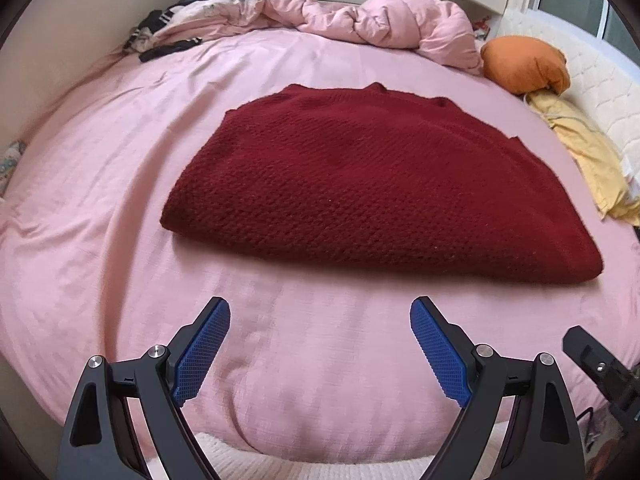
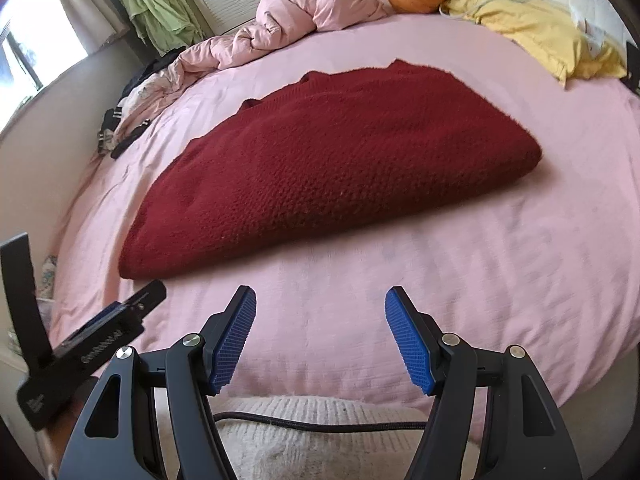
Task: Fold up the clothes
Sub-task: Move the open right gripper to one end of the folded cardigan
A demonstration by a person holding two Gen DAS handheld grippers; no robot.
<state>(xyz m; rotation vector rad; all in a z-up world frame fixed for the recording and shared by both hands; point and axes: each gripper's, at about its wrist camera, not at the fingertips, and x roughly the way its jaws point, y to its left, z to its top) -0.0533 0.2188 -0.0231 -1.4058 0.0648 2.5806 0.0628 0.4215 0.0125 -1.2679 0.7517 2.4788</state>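
A dark red knit sweater [image 1: 372, 184] lies folded flat on the pink bed sheet [image 1: 100, 200]. It also shows in the right wrist view [image 2: 336, 160], with the sheet [image 2: 520, 260] around it. My left gripper [image 1: 320, 320] is open and empty, held above the sheet just short of the sweater's near edge. My right gripper [image 2: 320, 308] is open and empty, also short of the near edge. The left gripper's body [image 2: 80, 344] shows at the lower left of the right wrist view; the right gripper's body [image 1: 600, 372] shows at the lower right of the left wrist view.
A crumpled pink duvet [image 1: 380, 20] lies at the bed's far side. An orange cushion [image 1: 524, 64] and a yellow cloth [image 1: 588, 152] lie at the right. Dark clothes [image 1: 168, 46] lie at the far left. A white knit fabric and a black cable [image 2: 320, 426] lie at the near edge.
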